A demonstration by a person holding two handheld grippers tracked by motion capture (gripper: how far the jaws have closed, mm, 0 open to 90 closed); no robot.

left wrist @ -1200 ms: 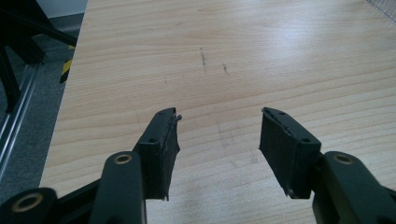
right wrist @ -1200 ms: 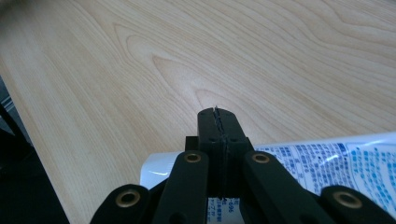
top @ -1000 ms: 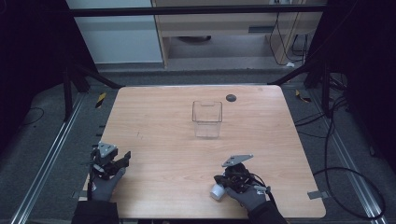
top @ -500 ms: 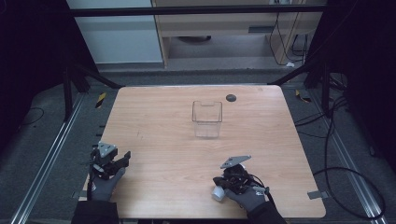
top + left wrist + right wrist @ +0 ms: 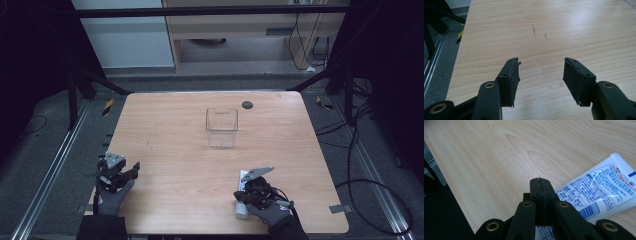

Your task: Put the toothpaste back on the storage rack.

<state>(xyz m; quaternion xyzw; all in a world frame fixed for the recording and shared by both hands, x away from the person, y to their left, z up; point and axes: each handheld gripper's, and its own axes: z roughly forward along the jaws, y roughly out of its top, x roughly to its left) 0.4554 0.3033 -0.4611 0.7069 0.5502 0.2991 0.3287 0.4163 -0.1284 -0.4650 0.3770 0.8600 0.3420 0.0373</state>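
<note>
While both hands sat at the bottom edge of the high view, the right tongs (image 5: 248, 192) lay at lower right of centre, jaws pressed together on nothing, with a white tube (image 5: 242, 204) printed in blue lying on the table (image 5: 175, 125) beneath them. Seen from the right gripper view, the shut right tongs (image 5: 540, 179) rose over the tube (image 5: 599, 192), which stretched toward the right of the frame. At lower left of the high view, the left tongs (image 5: 131, 170) stood spread, with only bare wood between them. Farther up, near the middle, stood a clear plastic box (image 5: 221, 127); beyond it, close to the far edge, sat a small dark disc (image 5: 247, 104).
</note>
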